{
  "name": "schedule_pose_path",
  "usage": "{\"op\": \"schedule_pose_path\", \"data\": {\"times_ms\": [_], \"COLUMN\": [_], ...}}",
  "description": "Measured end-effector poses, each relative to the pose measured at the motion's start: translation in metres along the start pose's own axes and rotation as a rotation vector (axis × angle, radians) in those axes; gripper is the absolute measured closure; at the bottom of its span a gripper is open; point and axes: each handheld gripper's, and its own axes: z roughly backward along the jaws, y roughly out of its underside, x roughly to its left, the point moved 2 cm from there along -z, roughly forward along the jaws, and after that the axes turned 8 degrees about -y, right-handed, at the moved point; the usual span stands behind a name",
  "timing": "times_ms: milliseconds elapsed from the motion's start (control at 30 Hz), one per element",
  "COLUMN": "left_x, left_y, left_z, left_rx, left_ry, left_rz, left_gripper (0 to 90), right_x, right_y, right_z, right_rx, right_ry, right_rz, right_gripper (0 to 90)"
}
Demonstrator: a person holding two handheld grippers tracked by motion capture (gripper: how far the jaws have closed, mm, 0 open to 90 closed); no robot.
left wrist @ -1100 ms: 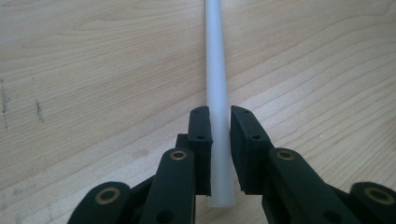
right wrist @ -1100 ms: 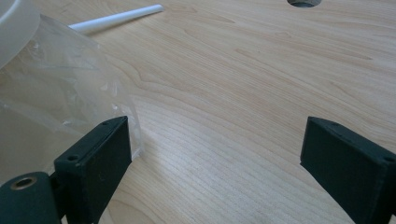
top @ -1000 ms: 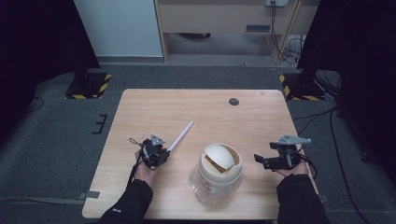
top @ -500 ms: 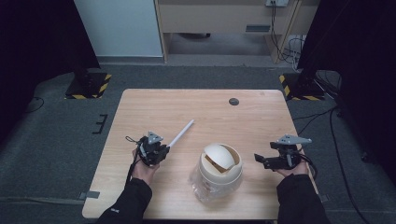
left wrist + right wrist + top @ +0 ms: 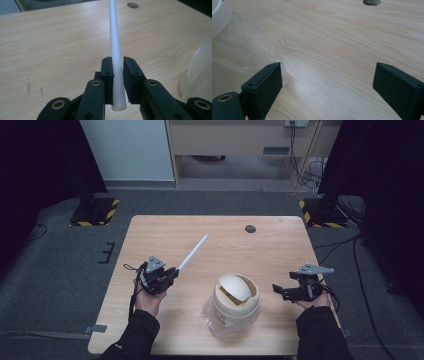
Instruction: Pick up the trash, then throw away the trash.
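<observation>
left gripper clamps white rod, unmoved | right gripper fingers still spread

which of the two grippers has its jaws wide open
The right gripper, beside the domed bin: its jaws stand far apart over bare table. The left gripper has its jaws shut on the white rod.

A frosted white plastic rod crosses the pale, wavy-grained wooden table. Beside it, a cream domed bin in clear plastic wrap. Black gripper jaws. Beyond the table, yellow-and-black striped stand bases.
</observation>
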Motion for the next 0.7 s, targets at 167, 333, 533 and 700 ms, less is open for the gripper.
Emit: {"op": "schedule_pose_path", "data": {"times_ms": [167, 333, 533, 700], "left_x": [0.004, 0.005, -0.002, -0.006], "left_y": [-0.01, -0.016, -0.027, -0.033], "left_z": [0.016, 0.025, 0.04, 0.048], "left_rx": [-0.072, -0.119, -0.19, -0.227], "left_ry": [0.017, 0.028, 0.049, 0.061], "left_rz": [0.026, 0.031, 0.021, 0.017], "left_gripper": [78.2, 78.3, 78.3, 78.3], "right_x": [0.0, -0.001, -0.001, -0.001], "right_y": [-0.001, -0.003, -0.007, -0.013], "right_z": [0.002, 0.005, 0.011, 0.018], "right_rx": [-0.015, -0.046, -0.093, -0.141], "right_ry": [0.0, 0.004, 0.013, 0.021], "right_rz": [-0.009, -0.013, -0.015, -0.023], "right_gripper": [9.1, 9.3, 9.4, 9.4]}}
